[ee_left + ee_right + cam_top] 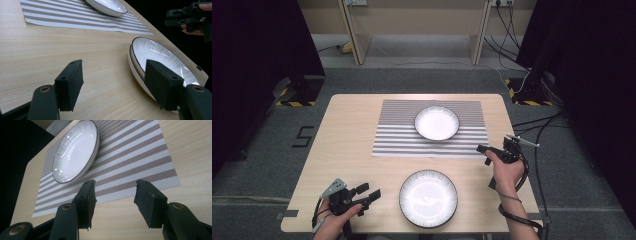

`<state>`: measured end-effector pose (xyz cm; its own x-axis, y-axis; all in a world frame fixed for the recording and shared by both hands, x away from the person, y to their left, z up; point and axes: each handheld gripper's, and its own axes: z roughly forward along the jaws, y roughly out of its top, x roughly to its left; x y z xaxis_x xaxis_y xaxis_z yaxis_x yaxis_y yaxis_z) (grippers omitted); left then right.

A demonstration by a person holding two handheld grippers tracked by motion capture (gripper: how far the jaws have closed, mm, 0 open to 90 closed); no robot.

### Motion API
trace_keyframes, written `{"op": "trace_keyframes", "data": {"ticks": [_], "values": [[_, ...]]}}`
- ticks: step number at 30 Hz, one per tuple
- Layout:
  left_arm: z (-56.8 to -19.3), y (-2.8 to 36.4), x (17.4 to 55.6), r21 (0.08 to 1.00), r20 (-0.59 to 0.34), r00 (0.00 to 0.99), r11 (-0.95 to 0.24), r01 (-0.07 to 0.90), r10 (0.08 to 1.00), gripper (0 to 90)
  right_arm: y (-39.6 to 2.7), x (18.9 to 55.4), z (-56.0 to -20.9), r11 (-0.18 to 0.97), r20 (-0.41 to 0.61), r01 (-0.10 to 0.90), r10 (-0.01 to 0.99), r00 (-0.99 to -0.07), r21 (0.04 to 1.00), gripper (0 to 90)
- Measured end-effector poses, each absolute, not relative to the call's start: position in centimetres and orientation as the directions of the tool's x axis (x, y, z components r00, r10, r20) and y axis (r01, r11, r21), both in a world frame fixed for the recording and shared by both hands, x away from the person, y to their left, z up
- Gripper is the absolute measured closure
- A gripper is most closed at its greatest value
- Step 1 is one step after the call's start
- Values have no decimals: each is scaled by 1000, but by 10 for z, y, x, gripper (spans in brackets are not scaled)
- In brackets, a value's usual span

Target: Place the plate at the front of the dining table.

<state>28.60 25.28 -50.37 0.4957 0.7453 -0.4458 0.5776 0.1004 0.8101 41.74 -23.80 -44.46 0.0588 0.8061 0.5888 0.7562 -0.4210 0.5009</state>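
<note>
A white bowl with a dark rim (437,122) rests on a striped placemat (397,137) at the far middle of the wooden table. A second, larger white bowl (428,198) sits on bare wood near the front edge. My left gripper (368,192) is at the front left, open and empty, its jaws pointing toward that near bowl (162,56). In the left gripper view the left gripper (112,63) has one pad just in front of the bowl's rim. My right gripper (484,154) hovers open by the placemat's right front corner. In the right gripper view the right gripper (115,182) faces the far bowl (75,152) across the placemat (140,152).
The table (337,150) is light wood with rounded corners. Grey floor surrounds it, with cables (542,125) trailing at the right. Dark curtains stand on both sides. The person's other hand and right gripper (186,15) appear past the near bowl.
</note>
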Motion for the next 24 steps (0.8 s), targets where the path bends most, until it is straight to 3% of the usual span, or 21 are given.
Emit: {"op": "trace_keyframes", "data": {"ticks": [24], "values": [[-504, 252, 286, 810, -443, 498, 95, 579, 745, 308, -243, 386, -452, -384, 559, 766, 828, 40, 516, 503]]}}
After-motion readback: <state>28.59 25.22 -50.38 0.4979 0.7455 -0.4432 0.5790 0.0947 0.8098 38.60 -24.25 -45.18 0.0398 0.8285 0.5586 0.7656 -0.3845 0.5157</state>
